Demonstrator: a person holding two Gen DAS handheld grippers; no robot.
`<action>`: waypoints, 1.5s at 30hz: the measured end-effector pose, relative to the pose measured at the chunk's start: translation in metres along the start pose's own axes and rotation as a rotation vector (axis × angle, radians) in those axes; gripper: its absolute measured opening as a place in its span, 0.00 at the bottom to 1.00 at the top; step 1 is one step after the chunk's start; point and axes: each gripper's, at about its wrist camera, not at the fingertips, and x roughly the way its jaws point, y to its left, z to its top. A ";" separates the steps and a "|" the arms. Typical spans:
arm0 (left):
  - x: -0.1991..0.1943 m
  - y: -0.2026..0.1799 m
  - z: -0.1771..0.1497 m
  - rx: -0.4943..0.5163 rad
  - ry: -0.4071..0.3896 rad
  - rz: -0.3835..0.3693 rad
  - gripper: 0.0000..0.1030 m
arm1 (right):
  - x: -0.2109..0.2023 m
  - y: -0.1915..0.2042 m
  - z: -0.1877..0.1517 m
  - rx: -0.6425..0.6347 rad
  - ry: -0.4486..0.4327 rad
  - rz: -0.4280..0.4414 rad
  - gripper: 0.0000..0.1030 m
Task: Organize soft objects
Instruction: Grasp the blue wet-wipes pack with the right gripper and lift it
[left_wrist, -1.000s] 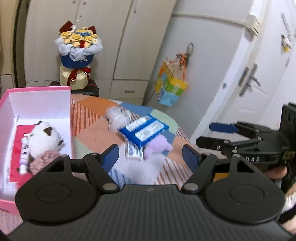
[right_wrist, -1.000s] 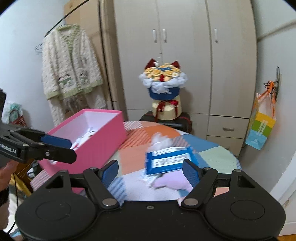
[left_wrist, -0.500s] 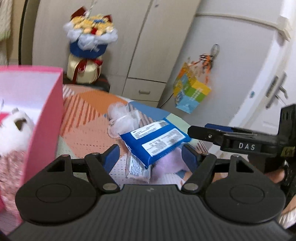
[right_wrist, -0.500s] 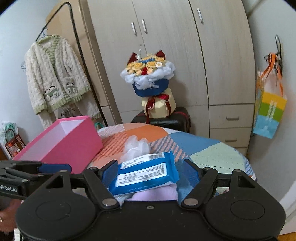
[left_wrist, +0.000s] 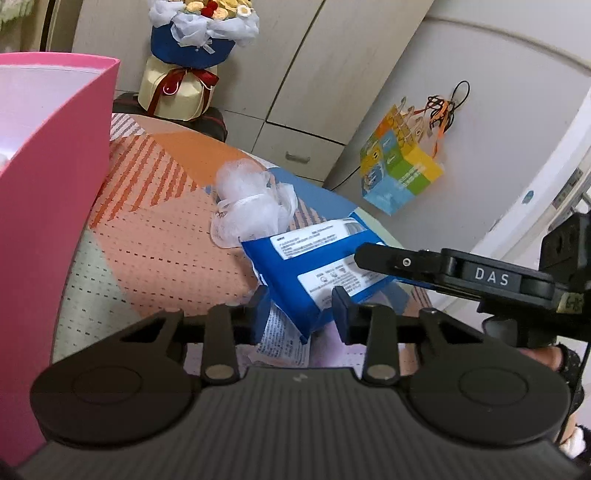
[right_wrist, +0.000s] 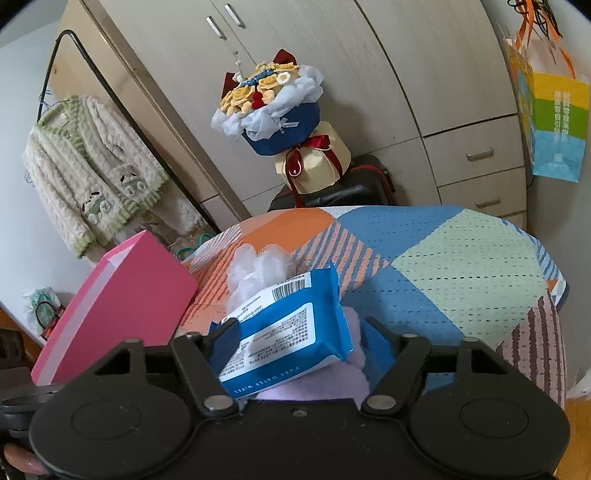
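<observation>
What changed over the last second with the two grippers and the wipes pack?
Both grippers came down to the blue wipes pack. The left gripper has just been closing on its near corner; the right gripper has been narrowing around it. The pink box and white puff stayed put.

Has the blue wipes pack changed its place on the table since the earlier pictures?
Cannot tell. The blue wipes pack still lies against the white mesh puff, but the camera itself came closer. The left gripper has just been closing on its corner.

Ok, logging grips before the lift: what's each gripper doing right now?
Left gripper: just closed, pinching the blue wipes pack.
Right gripper: just narrowed, open around that pack, not gripping.
</observation>
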 end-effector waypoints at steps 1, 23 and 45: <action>0.001 0.000 -0.001 0.004 -0.002 0.005 0.32 | 0.001 0.000 -0.001 0.003 0.003 0.002 0.63; -0.016 0.004 -0.009 -0.005 -0.084 -0.009 0.31 | -0.017 0.052 -0.015 -0.257 -0.009 -0.110 0.29; 0.011 0.019 -0.008 -0.149 -0.002 -0.002 0.46 | -0.016 0.030 -0.031 -0.176 -0.020 -0.094 0.36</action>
